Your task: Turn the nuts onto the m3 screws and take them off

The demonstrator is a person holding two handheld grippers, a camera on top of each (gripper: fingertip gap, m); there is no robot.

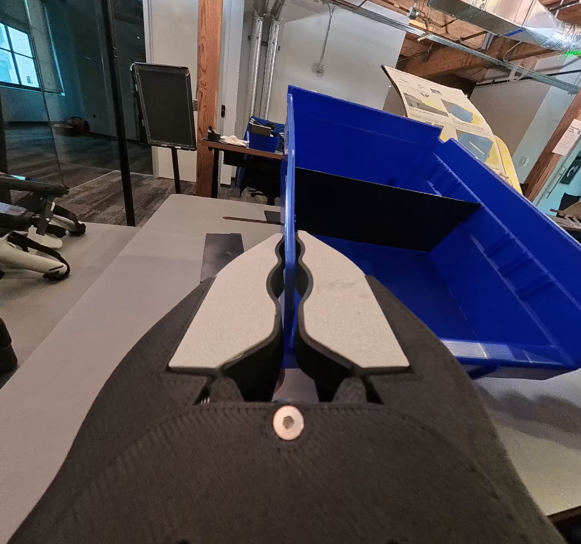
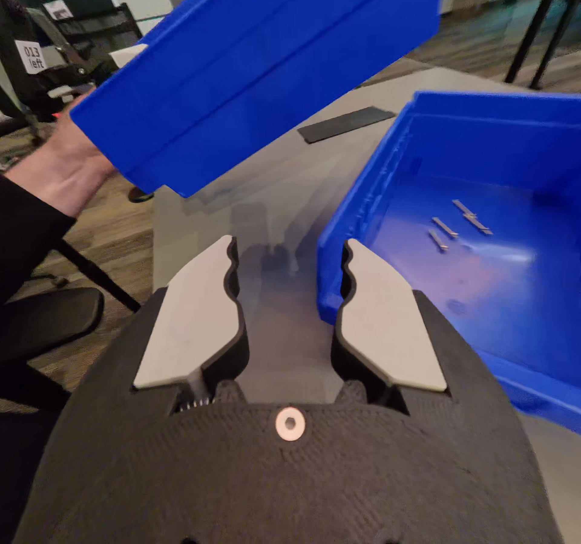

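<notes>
the grey table (image 1: 94, 324) takes the most space in both views. on it, in the right wrist view, a blue bin (image 2: 393, 189) sits at about 3 o'clock, open side up, its near corner just behind the right finger of the right gripper (image 2: 289, 246). a second blue bin, the lifted bin (image 1: 471, 246), is off the table and tilted; in the left wrist view it fills the area from 12 to 3 o'clock and has a black divider (image 1: 377, 211) across its inside, and in the right wrist view it hangs at about 11 to 12 o'clock with its underside toward the camera. the left gripper (image 1: 290, 240) is closed on the side wall of this lifted bin: the thin blue wall stands between the two grey fingers (image 1: 239, 302), which press it from both sides. a hand (image 2: 66, 158) with a dark sleeve shows at 9 o'clock in the right wrist view, at the low end of the lifted bin. the right gripper is spread wide with only the table seen between its fingers, and it holds nothing. two flat black pads lie on the table, one at 10 o'clock from the left gripper (image 1: 223, 255), one at 1 o'clock from the right gripper (image 2: 345, 123). the smallest things are the m3 screws (image 2: 459, 224), several thin metal pieces lying on the floor of the resting bin at 2 o'clock. the picture is blurred there, so i cannot tell whether nuts are on them.
</notes>
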